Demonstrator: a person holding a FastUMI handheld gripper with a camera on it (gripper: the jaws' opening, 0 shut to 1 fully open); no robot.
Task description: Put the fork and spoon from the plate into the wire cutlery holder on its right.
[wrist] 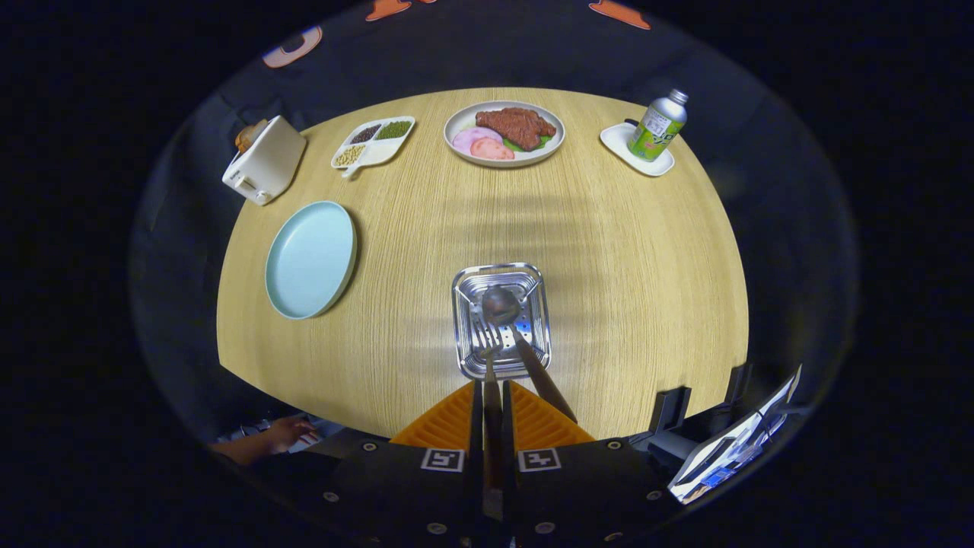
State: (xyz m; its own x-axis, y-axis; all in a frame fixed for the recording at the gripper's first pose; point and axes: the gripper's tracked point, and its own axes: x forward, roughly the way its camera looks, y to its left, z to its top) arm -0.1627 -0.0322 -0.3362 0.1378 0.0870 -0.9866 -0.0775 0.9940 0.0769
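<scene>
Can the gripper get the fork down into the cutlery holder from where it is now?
Probably yes: the gripper is shut on the fork, tines over the open cutlery holder; only the spoon already inside sits close.

The counter (609, 304) is viewed steeply from above by the fisheye gripper camera, facing forward past the fingers (473, 426), closest to the wire cutlery holder (466, 335).

fork (488, 358) handle hidden between jaws
</scene>
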